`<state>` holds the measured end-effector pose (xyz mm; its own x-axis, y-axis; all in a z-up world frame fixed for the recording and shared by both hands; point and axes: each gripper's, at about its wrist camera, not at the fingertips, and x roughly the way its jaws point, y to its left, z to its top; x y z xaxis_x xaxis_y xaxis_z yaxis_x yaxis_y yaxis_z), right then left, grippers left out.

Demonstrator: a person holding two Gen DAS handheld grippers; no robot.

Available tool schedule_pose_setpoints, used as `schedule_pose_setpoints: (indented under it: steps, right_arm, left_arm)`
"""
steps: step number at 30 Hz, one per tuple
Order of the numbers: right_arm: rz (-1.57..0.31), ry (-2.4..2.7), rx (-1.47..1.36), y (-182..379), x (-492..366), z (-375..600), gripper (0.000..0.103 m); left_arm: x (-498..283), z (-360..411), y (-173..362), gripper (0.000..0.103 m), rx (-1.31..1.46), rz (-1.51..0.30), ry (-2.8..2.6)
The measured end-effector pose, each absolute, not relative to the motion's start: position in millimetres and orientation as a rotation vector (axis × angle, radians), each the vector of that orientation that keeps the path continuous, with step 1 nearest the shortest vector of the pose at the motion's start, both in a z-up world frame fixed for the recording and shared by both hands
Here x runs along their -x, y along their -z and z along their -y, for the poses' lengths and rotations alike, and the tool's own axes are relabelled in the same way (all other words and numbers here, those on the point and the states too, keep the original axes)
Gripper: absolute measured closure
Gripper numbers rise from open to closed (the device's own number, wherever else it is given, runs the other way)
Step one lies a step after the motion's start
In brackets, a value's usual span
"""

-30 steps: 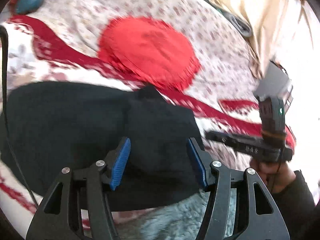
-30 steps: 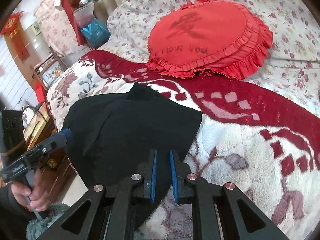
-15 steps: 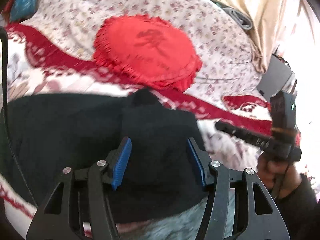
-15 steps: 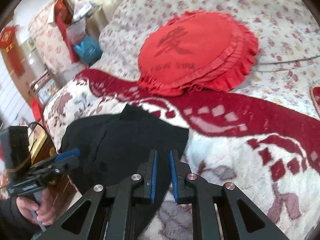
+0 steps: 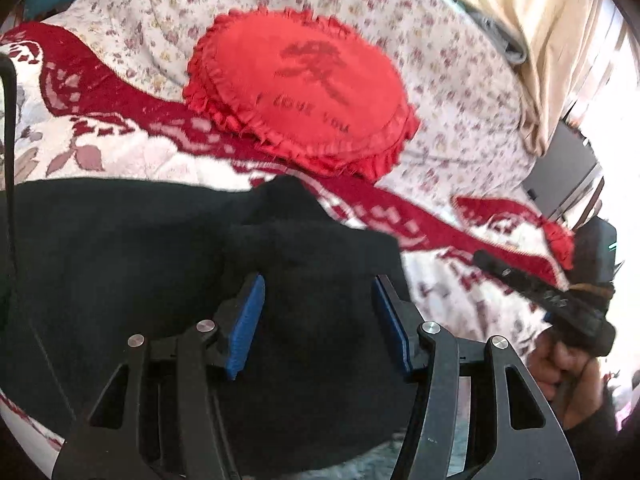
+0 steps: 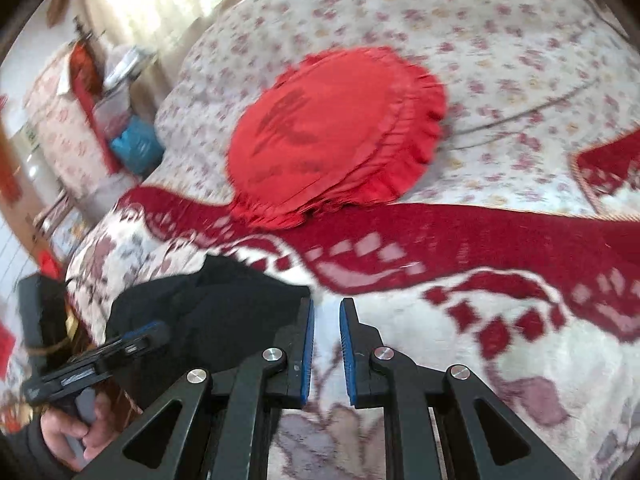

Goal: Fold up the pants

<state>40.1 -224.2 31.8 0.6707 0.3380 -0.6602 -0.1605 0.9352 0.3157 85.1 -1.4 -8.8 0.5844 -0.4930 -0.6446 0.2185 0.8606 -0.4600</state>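
The black pants (image 5: 132, 256) lie folded in a flat dark heap on the plush red-and-white blanket (image 5: 132, 152). My left gripper (image 5: 318, 296) is open and empty, its blue pads just above the pants' near right part. In the right wrist view the pants (image 6: 224, 308) lie at the lower left. My right gripper (image 6: 326, 312) is to the right of their edge, over the blanket (image 6: 500, 320), jaws a narrow gap apart and holding nothing. The left gripper also shows in the right wrist view (image 6: 132, 336), and the right gripper in the left wrist view (image 5: 492, 262).
A round red frilled cushion (image 5: 308, 92) lies on the floral bedspread (image 5: 452, 60) beyond the pants. A beige curtain (image 5: 532, 28) hangs at the back right. In the right wrist view a cluttered chair and blue bag (image 6: 132, 148) stand past the bed's left side.
My right gripper has moved right, off the pants, and its jaws have parted a little. The left gripper stays open over the pants.
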Motion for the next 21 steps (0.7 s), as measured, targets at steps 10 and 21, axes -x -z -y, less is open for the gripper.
schedule_pose_setpoints:
  steps: [10, 21]
  right_arm:
    - [-0.78, -0.191, -0.17, -36.1, -23.6, 245.2, 0.091]
    - [-0.771, -0.193, -0.22, -37.7, -24.2, 247.2, 0.091]
  left_arm:
    - [-43.6, -22.6, -36.0, 0.039, 0.297, -0.728, 0.391]
    - [20.7, -248.4, 30.7, 0.024, 0.91, -0.816, -0.045]
